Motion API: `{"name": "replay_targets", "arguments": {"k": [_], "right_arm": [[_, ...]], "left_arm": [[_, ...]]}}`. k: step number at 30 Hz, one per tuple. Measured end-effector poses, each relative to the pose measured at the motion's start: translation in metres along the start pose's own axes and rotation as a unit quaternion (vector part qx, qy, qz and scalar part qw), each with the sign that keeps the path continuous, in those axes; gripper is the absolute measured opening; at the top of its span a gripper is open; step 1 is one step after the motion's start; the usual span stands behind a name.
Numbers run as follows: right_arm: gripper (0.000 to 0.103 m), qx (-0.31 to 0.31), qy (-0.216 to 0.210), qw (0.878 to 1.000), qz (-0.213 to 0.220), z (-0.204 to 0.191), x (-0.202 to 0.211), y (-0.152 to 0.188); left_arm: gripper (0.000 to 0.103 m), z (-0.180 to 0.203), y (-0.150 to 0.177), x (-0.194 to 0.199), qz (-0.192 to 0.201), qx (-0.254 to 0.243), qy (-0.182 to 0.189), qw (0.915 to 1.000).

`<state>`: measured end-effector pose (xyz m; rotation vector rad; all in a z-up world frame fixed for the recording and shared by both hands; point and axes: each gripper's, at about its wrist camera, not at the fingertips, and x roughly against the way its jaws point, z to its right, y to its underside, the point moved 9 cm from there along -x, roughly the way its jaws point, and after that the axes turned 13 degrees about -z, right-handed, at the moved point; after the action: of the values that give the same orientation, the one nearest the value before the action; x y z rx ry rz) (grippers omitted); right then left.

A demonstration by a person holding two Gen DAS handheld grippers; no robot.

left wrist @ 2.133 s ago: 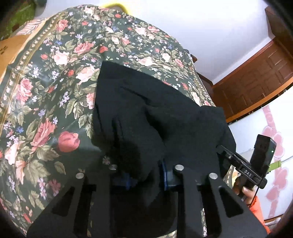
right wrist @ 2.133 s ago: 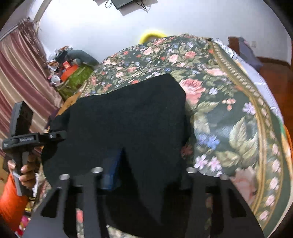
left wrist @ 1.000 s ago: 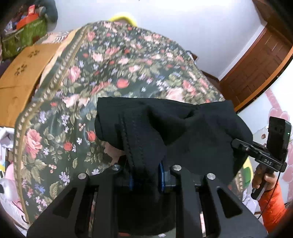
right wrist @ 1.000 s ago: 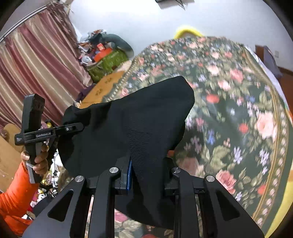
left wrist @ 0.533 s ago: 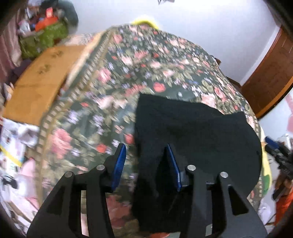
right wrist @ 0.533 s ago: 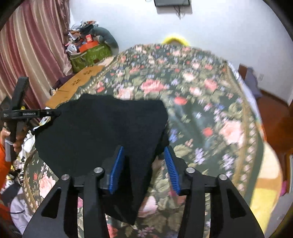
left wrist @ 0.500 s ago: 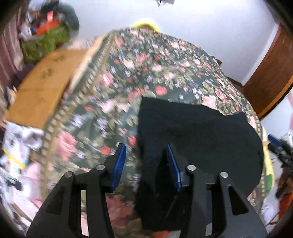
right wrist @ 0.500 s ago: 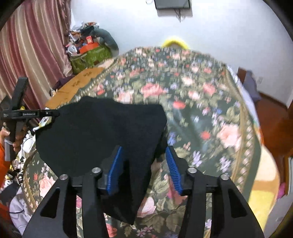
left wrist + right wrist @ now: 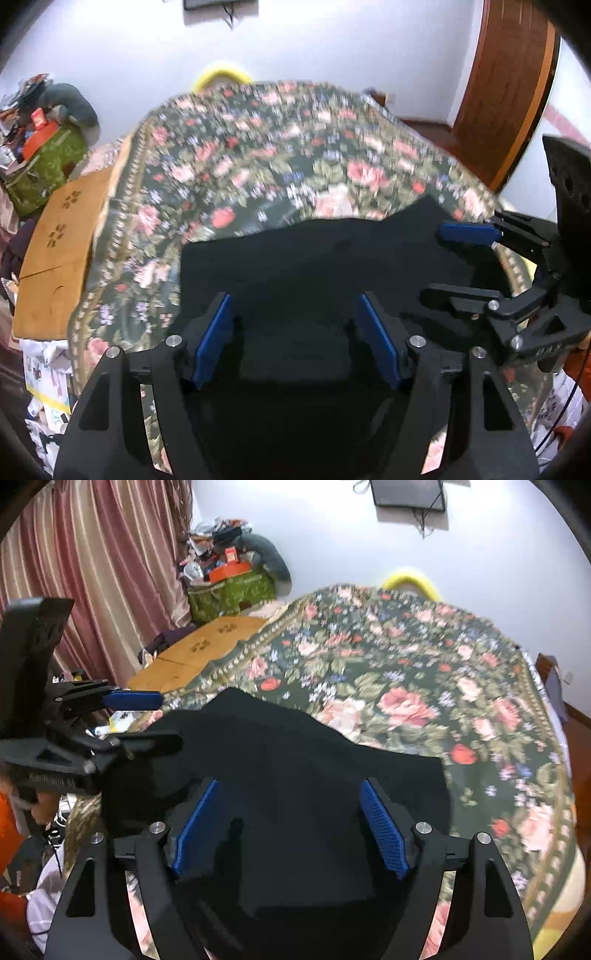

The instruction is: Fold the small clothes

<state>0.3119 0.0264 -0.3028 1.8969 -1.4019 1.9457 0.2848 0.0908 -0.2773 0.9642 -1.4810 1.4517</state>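
Bed under a dark floral bedspread, roses and leaves all over (patterned border along the edges). Lying flat on it toward 6 o'clock in both views, a black garment, touching the cover, reaching the near edge.

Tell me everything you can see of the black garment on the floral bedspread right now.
The black garment is plain, dark, matte cloth, lying spread and fairly flat on the floral bedspread at its near edge. Its far edge rises to a soft peak. No seams or labels are legible. The left gripper and right gripper are over it, jaws opening, blue pads clear of the cloth.
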Motion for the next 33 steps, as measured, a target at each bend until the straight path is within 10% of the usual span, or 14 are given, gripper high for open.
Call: {"name": "replay_targets", "arguments": {"k": [12, 33], "right_arm": [[0.075, -0.068, 0.025, 0.997, -0.014, 0.05, 0.006, 0.029], [0.075, -0.02, 0.001, 1.0, -0.016, -0.011, 0.009, 0.052]], "left_arm": [[0.072, -0.06, 0.016, -0.025, -0.023, 0.086, -0.028, 0.9956], [0.075, -0.044, 0.062, -0.003, -0.009, 0.074, -0.037, 0.9965]]}}
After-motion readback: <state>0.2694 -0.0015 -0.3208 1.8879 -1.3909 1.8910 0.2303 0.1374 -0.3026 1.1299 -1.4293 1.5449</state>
